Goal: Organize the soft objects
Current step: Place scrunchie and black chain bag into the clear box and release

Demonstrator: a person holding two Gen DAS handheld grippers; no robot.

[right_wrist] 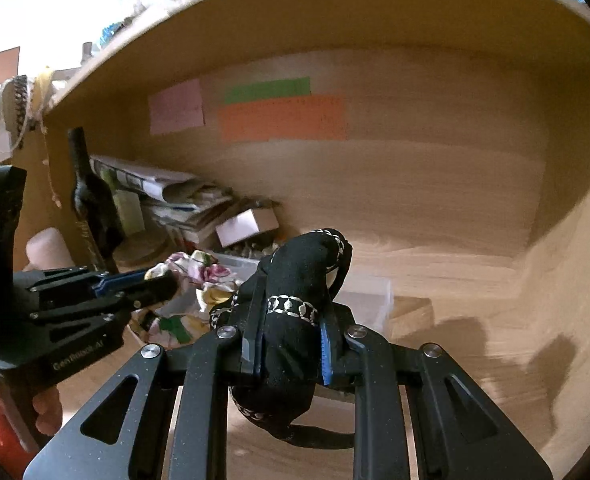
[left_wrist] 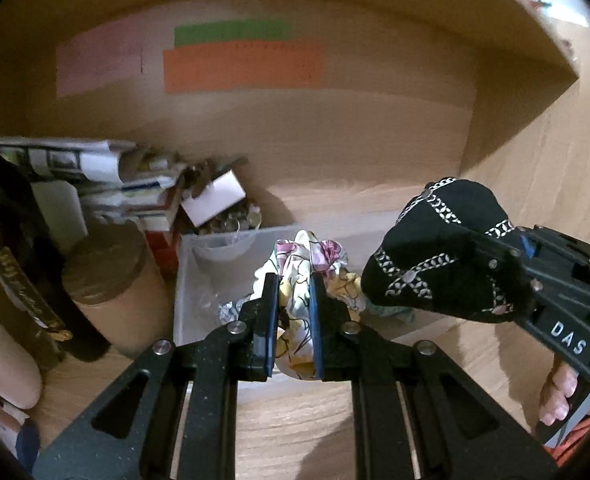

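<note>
A home storage nook: wooden shelf (left_wrist: pixel 375 184) crammed with stacked papers (left_wrist: pixel 107 176), a dark wine bottle (right_wrist: pixel 91 200), a cardboard tube (left_wrist: pixel 111 280).

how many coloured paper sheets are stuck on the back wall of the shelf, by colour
pink sheet: 1
green sheet: 1
orange sheet: 1
total: 3
</note>
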